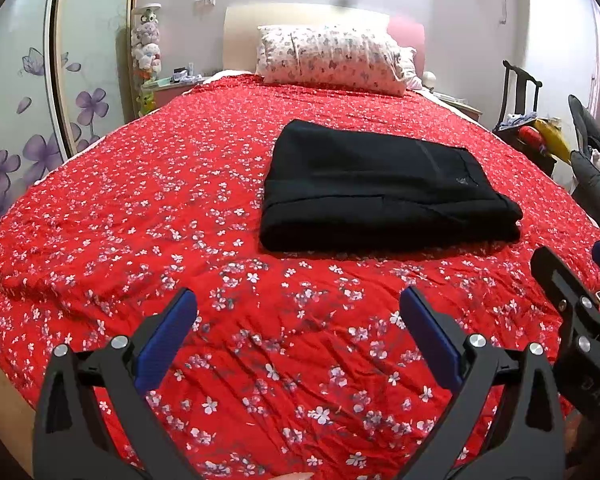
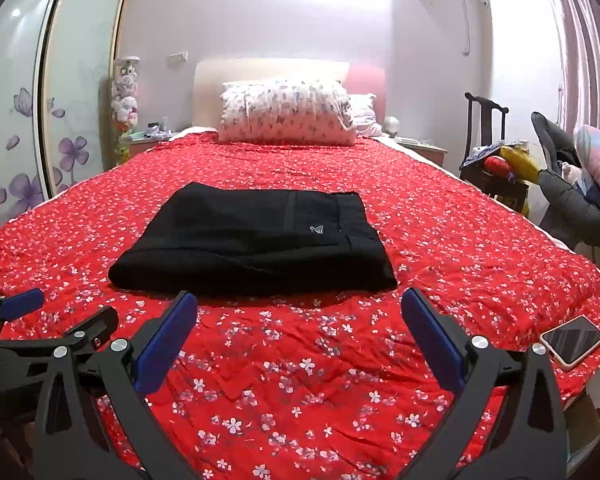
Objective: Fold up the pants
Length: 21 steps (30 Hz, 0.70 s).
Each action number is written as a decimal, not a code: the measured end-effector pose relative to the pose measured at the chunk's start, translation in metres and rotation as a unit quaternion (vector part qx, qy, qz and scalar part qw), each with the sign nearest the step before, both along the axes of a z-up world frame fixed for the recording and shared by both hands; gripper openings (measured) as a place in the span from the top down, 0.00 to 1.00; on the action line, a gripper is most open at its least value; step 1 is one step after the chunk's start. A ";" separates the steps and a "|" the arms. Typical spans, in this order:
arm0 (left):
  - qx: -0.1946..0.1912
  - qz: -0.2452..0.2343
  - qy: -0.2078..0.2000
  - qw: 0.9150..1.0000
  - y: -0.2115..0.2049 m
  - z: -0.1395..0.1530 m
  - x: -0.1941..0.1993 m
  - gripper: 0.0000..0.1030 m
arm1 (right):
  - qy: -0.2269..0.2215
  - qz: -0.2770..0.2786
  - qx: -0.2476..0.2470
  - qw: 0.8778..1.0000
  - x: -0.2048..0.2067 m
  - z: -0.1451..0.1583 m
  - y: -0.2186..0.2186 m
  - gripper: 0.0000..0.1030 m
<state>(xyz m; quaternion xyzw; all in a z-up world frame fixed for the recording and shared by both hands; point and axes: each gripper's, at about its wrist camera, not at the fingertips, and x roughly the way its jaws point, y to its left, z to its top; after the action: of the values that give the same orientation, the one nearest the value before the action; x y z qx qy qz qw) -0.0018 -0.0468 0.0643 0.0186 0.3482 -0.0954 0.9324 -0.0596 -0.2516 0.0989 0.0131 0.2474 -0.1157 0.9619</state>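
- Both tools hang over the near end of the bed: left tool (image 1: 298,304) and right tool (image 2: 299,308) each have jaws spread wide, gripping nothing
- Black pants (image 2: 256,240) lie as a compact rectangular stack on the red floral bedspread (image 2: 300,380), at 12 o'clock from the right tool and about 1 o'clock from the left
- By my reading the fold looks finished, or nearly so
- Risk: another grab at the near hem could drag the top layer and skew the stack
- Risk: a phone (image 2: 574,342) at 3 o'clock sits close to the bed's edge; a sweeping right tool might knock it off
- Hard to tell: how many layers there are, and whether the far side is aligned, since the dark cloth hides its creases
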 end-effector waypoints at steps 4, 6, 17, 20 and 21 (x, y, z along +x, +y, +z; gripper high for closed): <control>0.002 -0.001 0.002 1.000 -0.001 -0.001 0.001 0.02 | 0.006 -0.011 0.009 1.000 0.002 -0.002 -0.006 0.01; 0.003 -0.001 0.003 1.000 -0.001 -0.002 0.001 0.02 | 0.005 -0.018 0.014 1.000 0.001 -0.002 -0.009 0.01; 0.004 0.005 0.007 1.000 0.003 -0.005 0.004 0.02 | 0.006 -0.031 0.026 0.999 0.002 -0.004 -0.020 0.01; 0.005 0.005 0.007 1.000 0.003 -0.005 0.004 0.02 | 0.006 -0.031 0.026 0.999 0.002 -0.004 -0.021 0.01; 0.005 0.006 0.007 1.000 0.003 -0.004 0.004 0.02 | 0.005 -0.031 0.026 0.999 0.002 -0.004 -0.022 0.01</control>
<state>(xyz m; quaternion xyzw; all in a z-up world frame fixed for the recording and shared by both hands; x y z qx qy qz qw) 0.0019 -0.0443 0.0599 0.0204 0.3553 -0.0888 0.9303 -0.0578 -0.2736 0.0950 0.0451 0.2547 -0.1394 0.9559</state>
